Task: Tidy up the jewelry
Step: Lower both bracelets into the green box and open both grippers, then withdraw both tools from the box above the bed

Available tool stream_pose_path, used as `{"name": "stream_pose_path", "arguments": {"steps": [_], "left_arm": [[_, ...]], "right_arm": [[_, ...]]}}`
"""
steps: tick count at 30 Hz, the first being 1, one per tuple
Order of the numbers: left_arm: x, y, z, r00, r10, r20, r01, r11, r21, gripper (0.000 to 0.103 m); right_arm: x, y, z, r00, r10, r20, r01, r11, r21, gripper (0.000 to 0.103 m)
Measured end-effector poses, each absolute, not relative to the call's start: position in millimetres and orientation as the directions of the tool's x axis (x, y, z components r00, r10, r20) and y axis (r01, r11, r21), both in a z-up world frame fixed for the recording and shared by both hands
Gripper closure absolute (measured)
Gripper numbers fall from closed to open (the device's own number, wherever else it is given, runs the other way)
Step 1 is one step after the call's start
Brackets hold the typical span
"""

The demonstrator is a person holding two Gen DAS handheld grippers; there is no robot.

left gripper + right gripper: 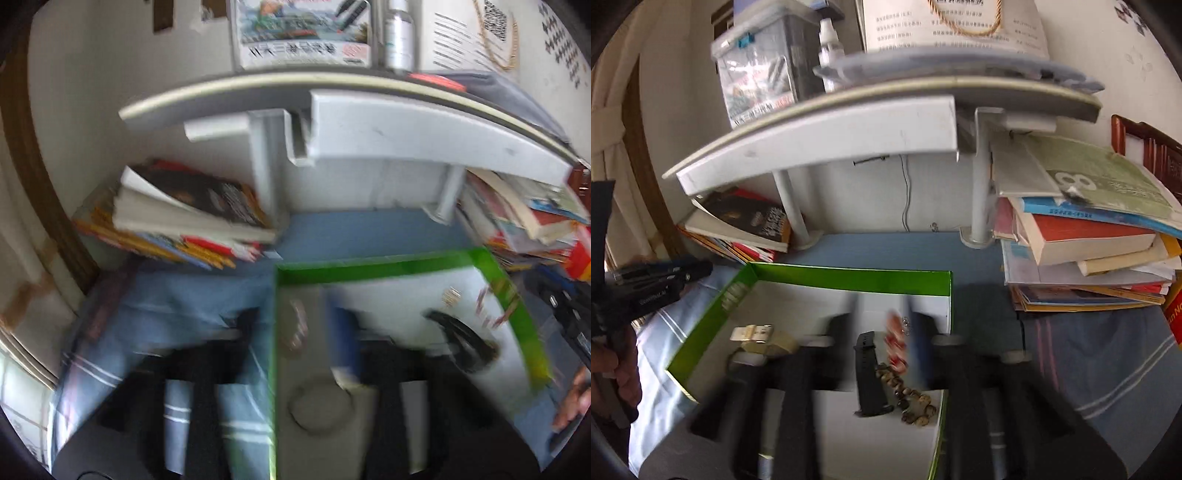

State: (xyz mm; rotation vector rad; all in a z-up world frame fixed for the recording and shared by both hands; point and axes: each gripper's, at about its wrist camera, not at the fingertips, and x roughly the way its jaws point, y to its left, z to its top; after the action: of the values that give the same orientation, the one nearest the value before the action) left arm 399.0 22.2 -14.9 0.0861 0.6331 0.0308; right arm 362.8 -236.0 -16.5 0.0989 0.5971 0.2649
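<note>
A green-walled box [849, 275] with a white floor sits on the blue cloth; it also shows in the left wrist view [369, 266]. Inside lie a black watch strap [870, 373], a brown bead bracelet [908, 395], a red-and-white bracelet [897, 345] and a cream watch [762, 339]. My right gripper [881, 325] hovers open over the strap and bracelets, holding nothing. My left gripper [295, 325] is open and blurred, straddling the box's left wall above a blurred bracelet [297, 328]. A black strap [461, 339] lies to its right.
A grey shelf riser [831, 129] stands behind the box, with book stacks to the left [746, 229] and right [1089, 243]. The other gripper and hand [635, 291] show at the left edge. A striped blue cloth [177, 314] covers the table.
</note>
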Motion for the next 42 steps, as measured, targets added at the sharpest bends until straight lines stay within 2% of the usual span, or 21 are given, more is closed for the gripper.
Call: {"name": "stream_pose_path", "arguments": {"steps": [1,5,7,8,10,13,16,19,22,26,42], "left_arm": [[395,23,-13,0.829,0.086,-0.553,-0.029,0.993,0.111,0.024],[352,33,1,0.865,0.065,-0.498,-0.025,0.996,0.087,0.020],[319,39,9,0.886,0.056,-0.460,-0.029,0.997,0.065,0.009],[294,42,13,0.899,0.039,-0.436,-0.023,0.999,0.042,0.007],[257,45,14,0.909,0.008,-0.416,-0.004,1.000,0.010,0.004],[205,44,4,0.902,-0.050,-0.429,0.036,0.999,-0.040,0.004],[167,41,-12,0.874,-0.091,-0.478,0.053,0.994,-0.092,0.004],[131,33,-30,0.868,-0.039,-0.495,0.013,0.998,-0.056,0.004],[110,29,-45,0.848,-0.049,-0.528,0.026,0.998,-0.051,0.004],[83,27,-53,0.849,-0.044,-0.526,0.029,0.999,-0.037,0.004],[47,19,-52,0.849,-0.078,-0.522,0.060,0.997,-0.051,0.004]], "right_arm": [[359,-239,-16,0.807,0.263,-0.529,-0.204,0.964,0.168,0.042],[311,-253,-2,0.846,0.281,-0.452,-0.203,0.955,0.214,0.037],[285,-257,6,0.860,0.296,-0.416,-0.213,0.949,0.234,0.031],[265,-257,10,0.866,0.306,-0.395,-0.223,0.945,0.241,0.026],[224,-253,16,0.873,0.324,-0.364,-0.251,0.939,0.236,0.022],[171,-241,17,0.880,0.338,-0.335,-0.275,0.936,0.222,0.014],[126,-225,12,0.881,0.340,-0.328,-0.287,0.937,0.201,0.014],[89,-208,1,0.884,0.324,-0.338,-0.280,0.944,0.172,0.014],[63,-200,-14,0.875,0.329,-0.355,-0.289,0.944,0.162,0.014],[50,-195,-28,0.850,0.339,-0.404,-0.290,0.940,0.177,0.014],[12,-208,-24,0.869,0.315,-0.382,-0.268,0.948,0.171,0.014]]}}
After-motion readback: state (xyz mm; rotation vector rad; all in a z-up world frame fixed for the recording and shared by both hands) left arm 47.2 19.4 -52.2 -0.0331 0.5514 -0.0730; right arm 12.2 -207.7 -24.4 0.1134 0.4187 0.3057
